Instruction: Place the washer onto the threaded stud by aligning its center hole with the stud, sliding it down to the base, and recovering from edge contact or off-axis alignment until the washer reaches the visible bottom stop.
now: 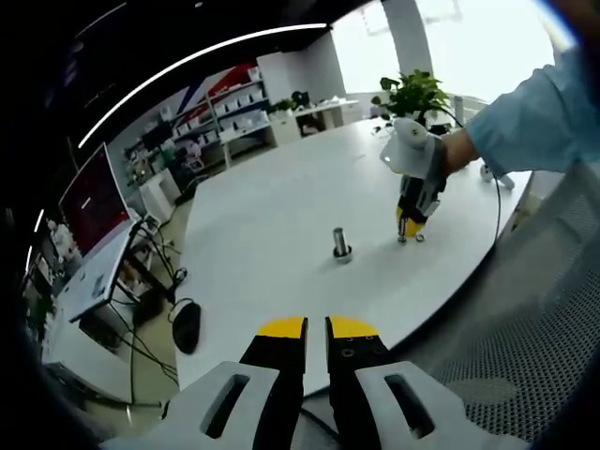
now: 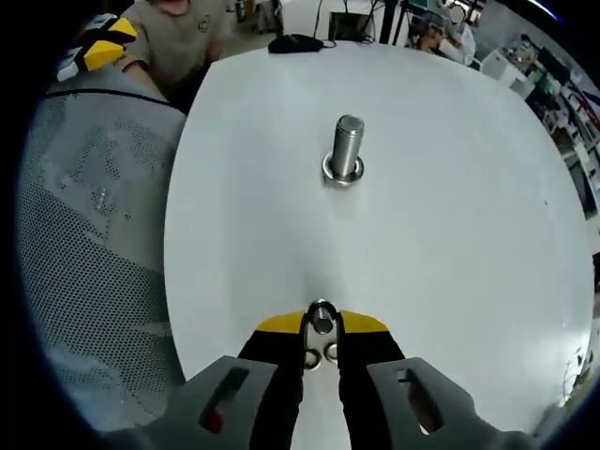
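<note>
A wide white worktop (image 2: 469,234) in an open office carries the job, with shelving and a potted plant (image 1: 412,94) at its far side. In the right gripper view, the right tool (image 2: 322,330) has its jaws clamped on a small metal washer (image 2: 322,317), held on edge between the yellow tips, and at least one more ring (image 2: 330,352) seems to lie just below, between the jaws. Gripping it by the rim probably keeps the center hole free for threading. At twelve o'clock from that tool, well apart, the threaded stud (image 2: 348,142) stands upright on its base flange (image 2: 341,172), so the washer has not yet reached it. In the left gripper view, the left tool (image 1: 316,333) hangs off the worktop's near edge with its jaws together on nothing, apparently idle, the stud (image 1: 341,242) at twelve o'clock beyond it.
</note>
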### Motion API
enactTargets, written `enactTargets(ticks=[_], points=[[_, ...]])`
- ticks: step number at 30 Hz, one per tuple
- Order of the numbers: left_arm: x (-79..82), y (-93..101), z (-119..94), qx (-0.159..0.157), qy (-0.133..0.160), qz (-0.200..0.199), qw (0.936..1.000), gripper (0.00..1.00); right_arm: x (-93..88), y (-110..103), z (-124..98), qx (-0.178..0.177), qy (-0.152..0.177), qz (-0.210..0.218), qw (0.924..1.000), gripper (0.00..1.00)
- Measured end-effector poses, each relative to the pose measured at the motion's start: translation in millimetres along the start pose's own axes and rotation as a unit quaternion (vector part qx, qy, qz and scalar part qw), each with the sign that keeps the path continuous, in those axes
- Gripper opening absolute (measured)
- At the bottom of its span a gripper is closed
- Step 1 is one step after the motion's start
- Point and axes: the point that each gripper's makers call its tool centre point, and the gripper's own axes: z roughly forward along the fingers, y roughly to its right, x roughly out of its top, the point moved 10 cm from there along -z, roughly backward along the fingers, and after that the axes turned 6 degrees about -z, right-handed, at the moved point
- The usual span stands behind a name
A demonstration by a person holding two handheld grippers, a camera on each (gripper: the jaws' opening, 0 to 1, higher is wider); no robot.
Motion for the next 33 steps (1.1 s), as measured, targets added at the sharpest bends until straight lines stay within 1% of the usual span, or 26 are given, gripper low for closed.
enactTargets(ticks=[6,7,9,11,12,16,18,20,23,28,31,33], points=[[-0.3,0.6,0,-0.001,-0.003,0.002,1.0,0.05,-0.9,-2,2,-0.002,-0.005,-0.004,1.0,0.13],[-0.2,0.6,0,-0.001,-0.003,0.002,1.0,0.05,-1.3,-2,3,-0.003,-0.006,-0.01,0.9999,0.14],[-0.3,0.4,0,0.0,-0.003,0.002,1.0,0.05,-1.2,-2,4,-0.003,-0.006,-0.042,0.9991,0.14],[-0.2,0.2,0,0.0,-0.003,0.001,1.0,0.05,-1.1,-3,5,0.003,-0.008,-0.034,0.9994,0.14],[-0.1,0.2,0,0.0,-0.003,0.001,1.0,0.05,-1.5,-4,5,0.012,-0.015,-0.03,0.9994,0.14],[-0.3,0.5,0,-0.001,-0.005,0.001,1.0,0.05,-0.6,-5,4,0.006,-0.016,-0.035,0.9993,0.17],[-0.1,0.8,0,-0.001,-0.004,0.001,1.0,0.05,1.2,-5,2,0.001,-0.001,-0.038,0.9993,0.22],[-0.4,1.1,0,-0.002,-0.006,0.002,1.0,0.05,1.1,-6,-1,-0.001,0.004,-0.033,0.9995,0.24],[-0.5,1.1,0,-0.002,-0.007,0.003,1.0,0.05,-1.8,-6,-7,-0.004,0.013,-0.024,0.9996,0.24],[-0.5,1.9,0,-0.006,-0.006,0.006,0.9999,0.05,-12.7,-7,-16,-0.009,0.02,-0.001,0.9998,0.24],[-0.5,2.0,0,-0.006,-0.006,0.007,0.9999,0.05,-19.6,-8,-21,-0.009,0.025,0.023,0.9994,0.24],[-0.7,2.2,0,-0.007,-0.008,0.007,0.9999,0.05,-22.7,-9,-27,-0.013,0.029,0.028,0.9991,0.24]])
